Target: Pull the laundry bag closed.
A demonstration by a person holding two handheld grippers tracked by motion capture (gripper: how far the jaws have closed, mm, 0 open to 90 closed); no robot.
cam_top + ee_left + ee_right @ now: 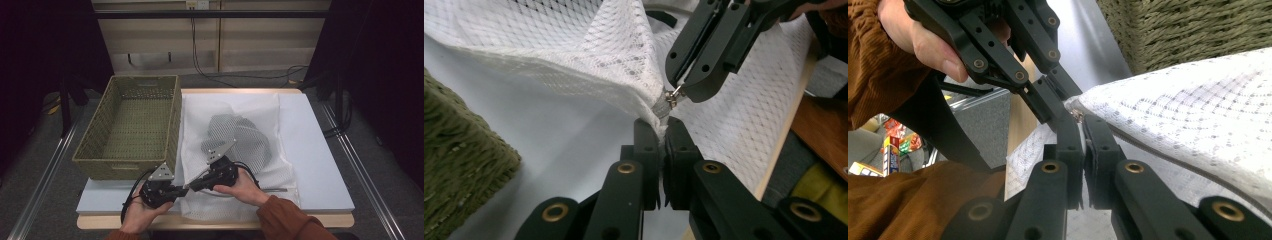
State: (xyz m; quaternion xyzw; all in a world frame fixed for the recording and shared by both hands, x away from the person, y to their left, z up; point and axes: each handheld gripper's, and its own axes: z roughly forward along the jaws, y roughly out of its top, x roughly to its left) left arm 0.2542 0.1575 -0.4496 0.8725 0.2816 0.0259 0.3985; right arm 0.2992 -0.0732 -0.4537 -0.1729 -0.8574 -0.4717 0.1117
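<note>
Left gripper (663, 131) jaws pinch mesh bag (240, 135) corner; right gripper (680, 92) jaws grip zipper pull (672, 96). Keep corner taut, pull straight along zipper.

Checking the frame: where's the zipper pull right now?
Zipper pull sits at the mesh bag's near-left corner, between both grippers' tips, just right of the basket.

A woven green basket (131, 125) sits left of centre on the worktop (320, 150); cables (240, 75), perhaps power leads, trail behind.
</note>
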